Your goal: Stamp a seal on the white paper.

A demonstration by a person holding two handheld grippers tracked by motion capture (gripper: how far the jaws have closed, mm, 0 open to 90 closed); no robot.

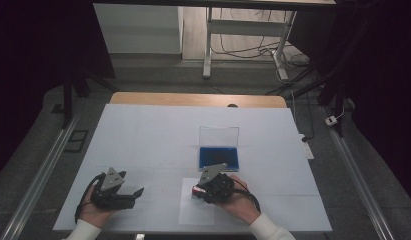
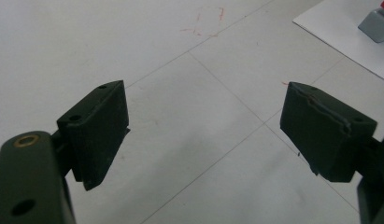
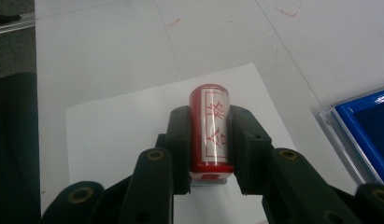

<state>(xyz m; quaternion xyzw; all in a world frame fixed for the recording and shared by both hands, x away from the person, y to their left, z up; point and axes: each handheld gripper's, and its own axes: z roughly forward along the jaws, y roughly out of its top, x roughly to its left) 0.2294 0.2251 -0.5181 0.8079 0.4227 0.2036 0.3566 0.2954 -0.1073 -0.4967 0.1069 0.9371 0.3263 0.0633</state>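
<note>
— High view first: desk [image 1: 143, 135] covered in white, wooden strip showing along the far edge. Count?

— One sheet of paper [image 1: 193, 212] near the near edge, middle. One blue ink pad [image 1: 218, 157] with its clear lid standing open, just beyond the sheet toward the centre. One red stamp [image 1: 197, 190], over the sheet's far end. Two grippers.

— Room to move?

— Plenty on the left half and toward the far corners, all bare white. Left gripper [image 1: 134, 192] by the near-left corner, well apart from the sheet. Right gripper [image 1: 199, 190] over the sheet, near the pad's near edge.

— Left gripper view?

— Jaws spread wide, nothing between them, bare surface with thin seam lines and faint red marks below. Corner of the paper [image 2: 339, 32] at upper right, with a grey and red bit of the stamp [image 2: 377, 21] at the frame's edge.

— Right gripper view?

— Jaws clamped on the stamp [image 3: 211, 128], one pad on each side of the red cylinder. Lying along the jaws, label with red characters facing up, grey base at the near end. Paper [image 3: 115, 126] beneath; whether touching it, cannot tell. Ink pad [image 3: 367, 130] at the right, apart from the sheet's edge. Open white surface beyond the sheet.
</note>
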